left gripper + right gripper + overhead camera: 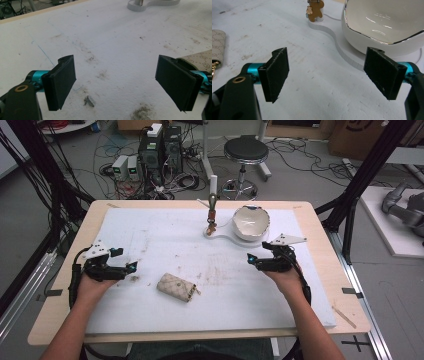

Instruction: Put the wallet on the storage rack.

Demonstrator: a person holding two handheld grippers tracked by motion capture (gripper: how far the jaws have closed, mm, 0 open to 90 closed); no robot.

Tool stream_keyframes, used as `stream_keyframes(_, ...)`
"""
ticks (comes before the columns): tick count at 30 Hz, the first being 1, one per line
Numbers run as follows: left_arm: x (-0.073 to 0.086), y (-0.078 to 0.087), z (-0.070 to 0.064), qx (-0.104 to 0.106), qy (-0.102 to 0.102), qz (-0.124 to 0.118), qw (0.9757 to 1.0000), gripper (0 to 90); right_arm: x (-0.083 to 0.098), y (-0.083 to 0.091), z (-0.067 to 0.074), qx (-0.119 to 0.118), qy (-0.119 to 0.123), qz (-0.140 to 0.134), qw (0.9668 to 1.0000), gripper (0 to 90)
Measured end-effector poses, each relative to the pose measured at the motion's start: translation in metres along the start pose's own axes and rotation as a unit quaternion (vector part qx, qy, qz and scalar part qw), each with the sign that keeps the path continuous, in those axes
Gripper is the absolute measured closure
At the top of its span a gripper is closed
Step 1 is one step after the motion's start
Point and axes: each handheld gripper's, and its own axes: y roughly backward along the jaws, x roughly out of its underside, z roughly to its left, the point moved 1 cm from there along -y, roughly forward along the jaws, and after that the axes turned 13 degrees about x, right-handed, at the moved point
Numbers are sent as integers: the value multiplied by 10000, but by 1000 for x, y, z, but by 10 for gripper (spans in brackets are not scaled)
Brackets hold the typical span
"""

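A small soft pouch (176, 287) lies on the stained white foam mat (150, 315), its beige fabric printed with a fine repeating monogram too small to read; a gold-coloured clasp sits at its right end. Taking the pouch as the landmark, the left gripper (131, 267) rests on the mat just to its left and slightly beyond it, the black flat pads standing wide apart with nothing between them; in the left gripper view the pouch's patterned end (200, 60) shows just behind one pad. The right gripper (251, 259) sits well to the right of the pouch, jaws spread wide and empty. Beyond and right of the pouch stands a glossy white ceramic bowl (251, 222) with a wavy metallic rim, on a curved white base (342, 51) that also carries a small brown figurine (314, 11).
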Motion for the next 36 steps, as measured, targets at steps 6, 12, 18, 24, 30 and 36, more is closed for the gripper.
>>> stream_keyframes(6, 0, 1, -3, 22, -94, 121, 9999, 165, -3, -2, 4, -39, 47, -35, 10000, 209)
stream_keyframes(12, 3, 7, -5, -18, -83, 84, 9999, 165, -8, -11, 18, -267, 193, 7, 9995, 209)
stream_keyframes(18, 6, 14, -4, -102, -47, 83, 9999, 165, -17, -16, 38, -534, 339, -35, 9980, 209)
stream_keyframes(24, 8, 18, -4, -162, -35, 67, 9998, 165, -23, -25, 65, -841, 550, 67, 9949, 206)
stream_keyframes(30, 11, 22, -5, -175, -2, 76, 9998, 165, -28, -32, 103, -1134, 874, 214, 9895, 204)
stream_keyframes(36, 12, 25, -6, -205, -17, 67, 9998, 165, -29, -39, 139, -1399, 1176, 309, 9827, 199)
